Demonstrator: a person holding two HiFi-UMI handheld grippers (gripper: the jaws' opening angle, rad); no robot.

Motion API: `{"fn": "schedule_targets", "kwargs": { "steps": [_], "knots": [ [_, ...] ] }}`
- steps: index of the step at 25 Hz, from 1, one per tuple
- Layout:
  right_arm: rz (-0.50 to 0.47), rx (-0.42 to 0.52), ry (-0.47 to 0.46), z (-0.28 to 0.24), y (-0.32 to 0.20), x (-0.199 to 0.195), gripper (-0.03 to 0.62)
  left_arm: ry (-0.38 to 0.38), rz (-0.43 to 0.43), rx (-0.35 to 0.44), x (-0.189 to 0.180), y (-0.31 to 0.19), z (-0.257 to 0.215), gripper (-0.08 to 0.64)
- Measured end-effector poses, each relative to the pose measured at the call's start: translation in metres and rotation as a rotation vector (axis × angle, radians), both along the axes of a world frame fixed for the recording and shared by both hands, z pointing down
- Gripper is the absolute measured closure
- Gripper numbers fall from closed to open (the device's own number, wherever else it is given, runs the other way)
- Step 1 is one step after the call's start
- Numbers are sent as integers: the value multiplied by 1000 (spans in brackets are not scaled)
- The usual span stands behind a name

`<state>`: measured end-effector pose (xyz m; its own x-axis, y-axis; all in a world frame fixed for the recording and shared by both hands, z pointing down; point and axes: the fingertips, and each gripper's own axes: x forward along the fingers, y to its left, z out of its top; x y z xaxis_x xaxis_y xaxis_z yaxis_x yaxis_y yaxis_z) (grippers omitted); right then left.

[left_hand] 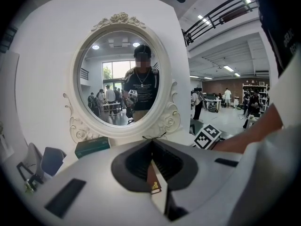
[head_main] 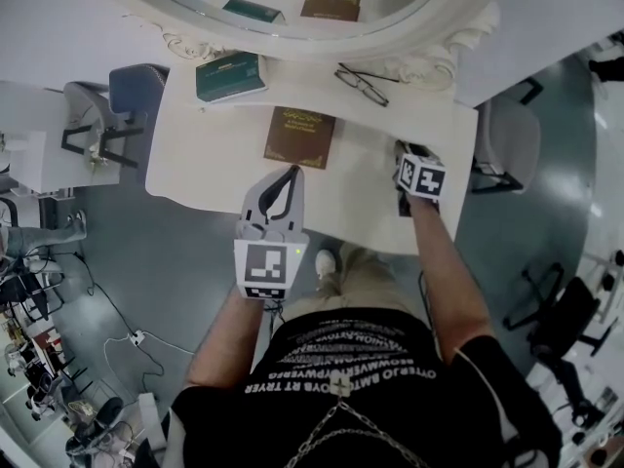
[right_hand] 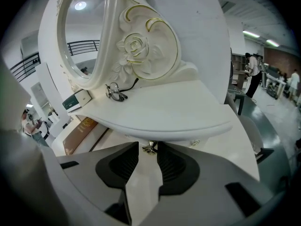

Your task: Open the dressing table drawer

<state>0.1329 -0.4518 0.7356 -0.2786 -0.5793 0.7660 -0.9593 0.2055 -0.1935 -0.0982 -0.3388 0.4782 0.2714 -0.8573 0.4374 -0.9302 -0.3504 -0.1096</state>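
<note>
Jaws: right gripper (right_hand: 147, 150) open around drawer knob (right_hand: 149, 147), left gripper (left_hand: 151, 142) closed, book (head_main: 300, 136) title unreadable.

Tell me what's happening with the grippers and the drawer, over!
Right gripper open, jaws either side of drawer knob, not gripping. Left gripper shut, empty. Drawer looks shut. Nothing blocking.

The drawer (right_hand: 175, 142) is white and sits in the dressing table under the curved rim of the upper shelf (right_hand: 188, 121), above the lower counter (right_hand: 141, 178). Only a thin strip of its front shows below that rim, and it does not stick out past it. A small metal knob (right_hand: 149, 148) with a flared, shiny head projects from the front. The knob lies between the tips of the right hand-held gripper (right_hand: 148, 151), whose jaws stand apart and clear of it.
</note>
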Motion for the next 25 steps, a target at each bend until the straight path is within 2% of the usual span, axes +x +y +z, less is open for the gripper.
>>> {"fn": "schedule_targets", "kwargs": {
  "steps": [2,7,25],
  "knots": [
    [11,3,31,1,0,3,500,-2,5,5,0,4,-2,555],
    [-9,5,60,0,5,1,503,-6,16,11,-4,12,-8,555],
    [-16,-23,55,-4,47,-3,503,-10,24,44,-15,39,-26,555]
  ]
}}
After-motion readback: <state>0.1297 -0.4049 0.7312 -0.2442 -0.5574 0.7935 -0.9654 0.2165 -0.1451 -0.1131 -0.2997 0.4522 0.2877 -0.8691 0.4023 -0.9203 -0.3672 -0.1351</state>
